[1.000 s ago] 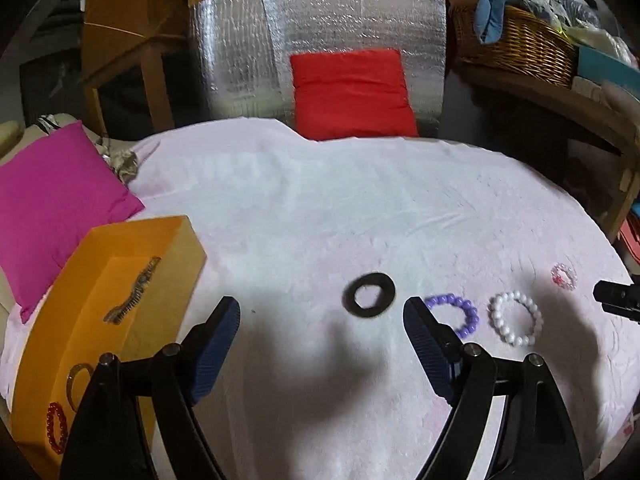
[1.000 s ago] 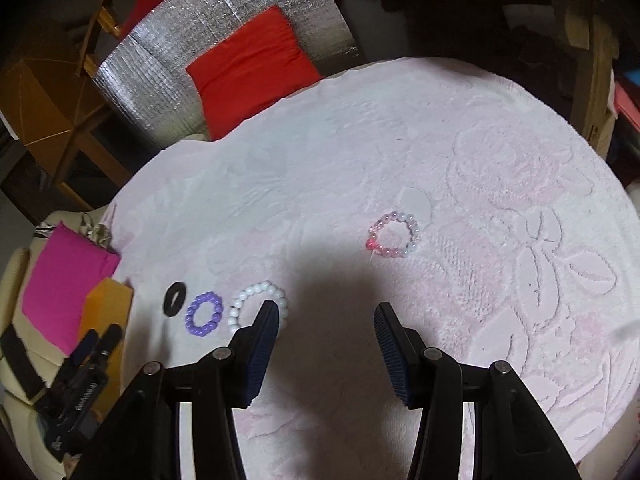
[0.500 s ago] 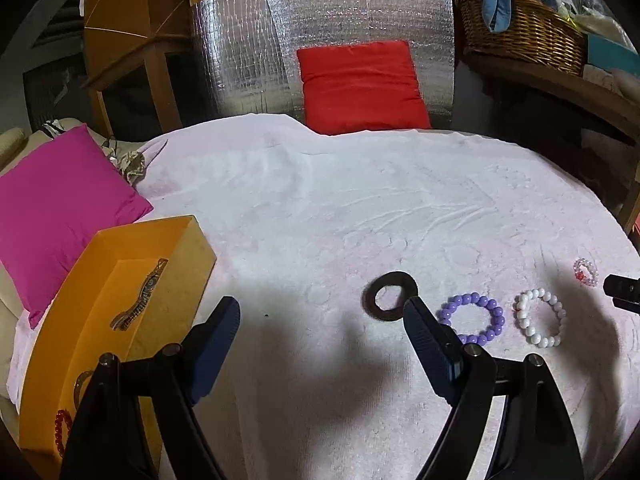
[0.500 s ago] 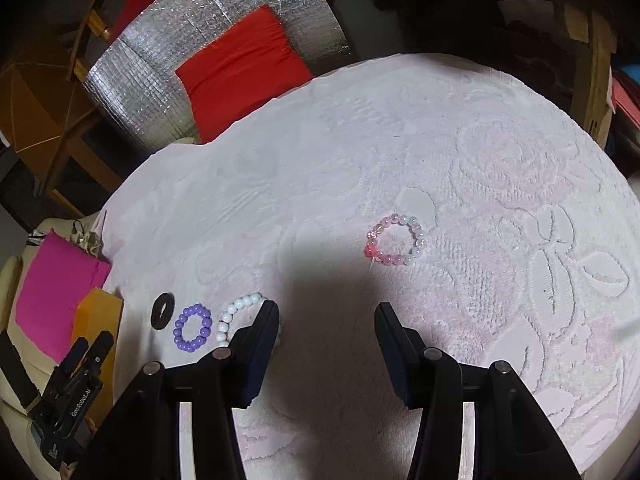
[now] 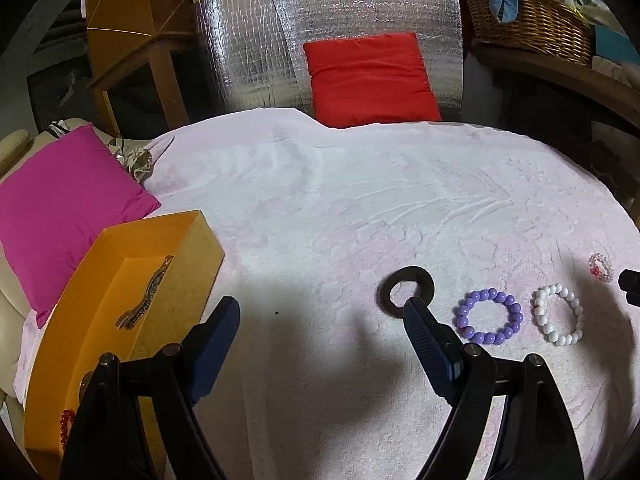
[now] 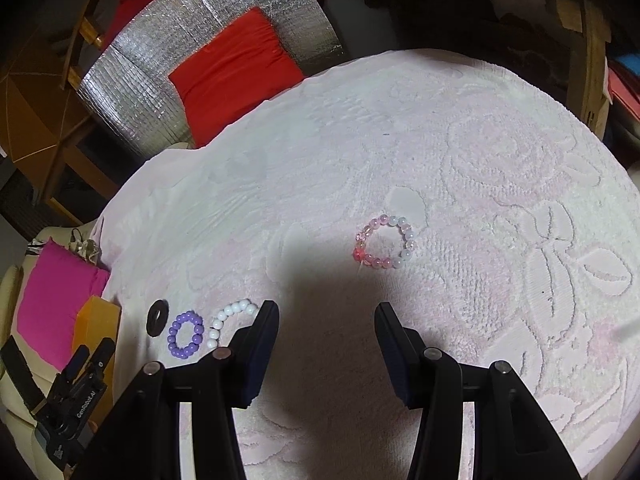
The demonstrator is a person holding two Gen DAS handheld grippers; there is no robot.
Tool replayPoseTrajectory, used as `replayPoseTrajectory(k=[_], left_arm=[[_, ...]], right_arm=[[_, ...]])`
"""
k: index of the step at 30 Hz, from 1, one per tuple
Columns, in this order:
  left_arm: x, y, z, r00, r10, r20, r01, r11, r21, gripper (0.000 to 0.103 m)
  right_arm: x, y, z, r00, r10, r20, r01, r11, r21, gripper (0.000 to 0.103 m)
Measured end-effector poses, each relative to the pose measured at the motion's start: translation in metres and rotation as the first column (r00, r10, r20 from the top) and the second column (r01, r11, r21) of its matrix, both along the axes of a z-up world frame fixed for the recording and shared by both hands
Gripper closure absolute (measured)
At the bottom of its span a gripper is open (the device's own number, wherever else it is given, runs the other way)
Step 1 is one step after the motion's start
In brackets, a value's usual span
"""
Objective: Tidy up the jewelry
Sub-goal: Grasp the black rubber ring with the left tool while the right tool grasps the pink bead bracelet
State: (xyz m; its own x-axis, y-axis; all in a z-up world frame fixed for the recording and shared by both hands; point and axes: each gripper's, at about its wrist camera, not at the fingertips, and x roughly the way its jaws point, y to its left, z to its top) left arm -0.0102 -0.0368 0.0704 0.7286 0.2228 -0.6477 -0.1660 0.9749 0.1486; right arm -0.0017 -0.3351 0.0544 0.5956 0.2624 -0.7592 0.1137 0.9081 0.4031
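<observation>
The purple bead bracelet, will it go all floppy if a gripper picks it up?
Probably a bit. The purple bead bracelet is a ring of separate round beads, so it likely sags into an oval when lifted by one side. Its beads look smooth and glossy, so it may slip. It lies flat on the towel, so it probably won't roll.

We see a dim room, its brightest part a round tabletop (image 5: 360, 208) draped in pale pink cloth with a raised floral pattern. Behind it, at top center, stands a quilted silver foil panel (image 5: 256, 40) with a red cushion (image 5: 370, 80) leaning against it. A magenta cushion (image 5: 60, 208) rests on cream upholstery at left. Wooden furniture (image 5: 132, 20) fills the upper left; a wicker basket (image 5: 532, 20) of fabric sits on a wooden shelf at upper right.
</observation>
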Motion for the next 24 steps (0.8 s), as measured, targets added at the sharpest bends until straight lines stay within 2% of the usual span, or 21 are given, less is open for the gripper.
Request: replayPoseTrajectory(k=[24], left_arm=[[0.0012, 0.0021, 0.0008, 1.0, -0.002, -0.006, 0.002, 1.0, 0.005, 0.019]], right_arm=[[-0.0006, -0.0008, 0.0, 1.0, -0.005, -0.004, 0.005, 1.0, 0.008, 0.049]])
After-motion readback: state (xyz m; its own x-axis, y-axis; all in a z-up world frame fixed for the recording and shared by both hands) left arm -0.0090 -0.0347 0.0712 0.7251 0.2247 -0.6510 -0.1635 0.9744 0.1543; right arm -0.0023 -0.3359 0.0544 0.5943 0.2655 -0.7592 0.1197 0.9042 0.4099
